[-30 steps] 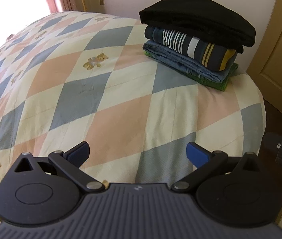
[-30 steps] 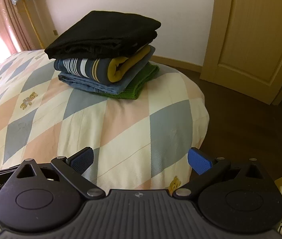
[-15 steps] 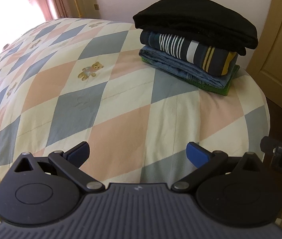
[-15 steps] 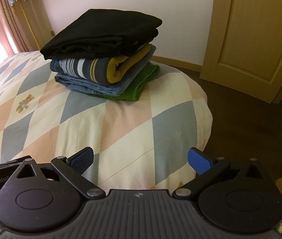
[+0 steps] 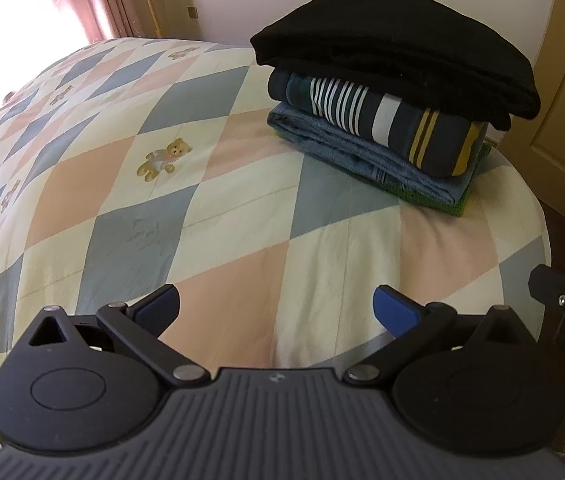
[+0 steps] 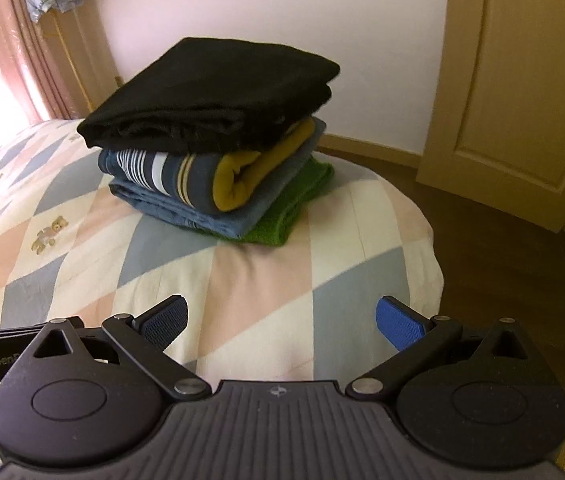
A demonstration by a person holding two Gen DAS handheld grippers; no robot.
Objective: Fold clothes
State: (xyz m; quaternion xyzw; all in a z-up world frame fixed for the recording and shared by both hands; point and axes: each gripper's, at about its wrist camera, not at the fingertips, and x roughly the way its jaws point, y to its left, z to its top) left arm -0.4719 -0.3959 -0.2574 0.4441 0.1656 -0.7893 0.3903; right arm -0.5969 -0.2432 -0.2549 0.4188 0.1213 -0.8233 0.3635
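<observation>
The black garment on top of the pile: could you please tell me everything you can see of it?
The black garment is a plain, matte, soft-looking cloth, folded into a thick flat rectangle with layered edges showing along its near side. It lies level as the top item of the pile, resting directly on the striped navy and yellow garment and overhanging it slightly. The pile stands near the corner of the quilted bed. Neither open gripper touches it; what kind of garment it is cannot be told.

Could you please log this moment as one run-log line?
left gripper: open, empty | right gripper: open, empty | folded stack: four garments on bed
</observation>
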